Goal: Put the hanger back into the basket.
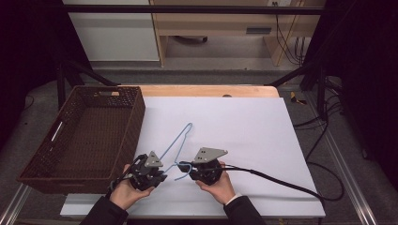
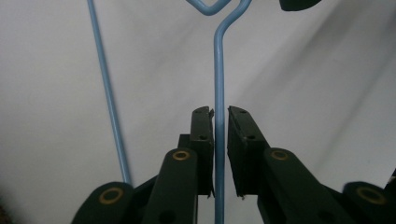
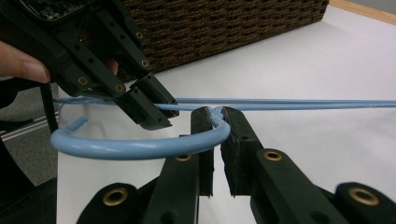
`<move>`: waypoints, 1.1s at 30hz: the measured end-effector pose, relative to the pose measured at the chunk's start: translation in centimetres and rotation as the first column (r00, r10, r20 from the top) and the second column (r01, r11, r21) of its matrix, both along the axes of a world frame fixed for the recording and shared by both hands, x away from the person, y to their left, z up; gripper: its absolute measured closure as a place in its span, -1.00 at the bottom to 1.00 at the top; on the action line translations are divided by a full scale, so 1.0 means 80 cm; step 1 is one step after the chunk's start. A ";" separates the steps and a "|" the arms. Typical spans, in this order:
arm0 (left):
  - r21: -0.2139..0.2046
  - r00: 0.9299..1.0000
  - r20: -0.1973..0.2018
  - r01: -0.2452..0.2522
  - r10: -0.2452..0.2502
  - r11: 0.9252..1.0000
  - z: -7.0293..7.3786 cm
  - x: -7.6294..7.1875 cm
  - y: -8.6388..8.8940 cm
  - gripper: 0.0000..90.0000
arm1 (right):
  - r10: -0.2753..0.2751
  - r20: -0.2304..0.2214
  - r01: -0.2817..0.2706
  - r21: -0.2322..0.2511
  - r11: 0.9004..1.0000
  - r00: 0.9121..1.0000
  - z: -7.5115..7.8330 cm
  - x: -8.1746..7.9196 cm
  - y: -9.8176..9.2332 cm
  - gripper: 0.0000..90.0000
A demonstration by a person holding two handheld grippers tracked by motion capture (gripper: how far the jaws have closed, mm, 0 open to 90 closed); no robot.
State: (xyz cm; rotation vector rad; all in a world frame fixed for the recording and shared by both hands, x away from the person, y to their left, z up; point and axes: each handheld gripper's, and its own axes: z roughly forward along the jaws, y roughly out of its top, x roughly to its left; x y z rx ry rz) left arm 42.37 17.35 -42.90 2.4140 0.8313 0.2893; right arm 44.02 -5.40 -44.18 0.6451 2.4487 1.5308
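Two grippers share one thin light-blue wire clothes hanger (image 1: 174, 149)

It lies on the white-covered desk (image 1: 244, 126), at three o'clock of the brown wicker basket (image 1: 84, 136) — left gripper (image 2: 220, 122) jaws pinch a straight wire, right gripper (image 3: 215, 122) jaws the hook's neck; uneven pulling could twist it loose.

High view: dim, left and right edges near black, soft overall, white rectangular table sheet (image 1: 234, 126) brightest area, evenly lit, no glare. Left gripper view: thin light-blue wire hanger (image 2: 219, 84) fairly sharp, broad soft diagonal shadows at right, lower left corner dark. Right gripper view: dark brown woven wicker basket (image 3: 224, 23) slightly soft at top, lower frame blurred.
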 end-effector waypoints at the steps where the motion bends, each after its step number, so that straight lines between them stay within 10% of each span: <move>1: 0.003 1.000 0.002 -0.002 0.002 1.000 0.000 0.000 0.000 0.80 | 0.000 0.000 0.000 0.000 1.000 1.000 0.000 0.000 0.000 0.86; 8: 0.011 1.000 0.022 -0.023 0.022 1.000 0.002 -0.004 -0.004 0.92 | -0.003 -0.004 0.003 0.003 1.000 1.000 0.001 0.000 -0.001 0.85; 17: -0.028 0.992 0.111 -0.060 0.062 0.998 0.022 -0.014 0.002 0.94 | -0.026 0.002 0.026 -0.040 0.999 1.000 0.005 -0.004 -0.015 0.37; 27: -0.101 0.983 0.161 -0.068 0.084 0.993 0.046 -0.023 0.013 0.94 | -0.133 0.016 0.133 0.004 0.991 0.991 0.027 -0.006 -0.080 -0.15; 33: -0.161 0.983 0.167 -0.053 0.080 0.986 0.062 -0.030 0.020 0.94 | -0.237 0.010 0.236 0.047 0.971 0.971 0.040 -0.006 -0.132 -0.45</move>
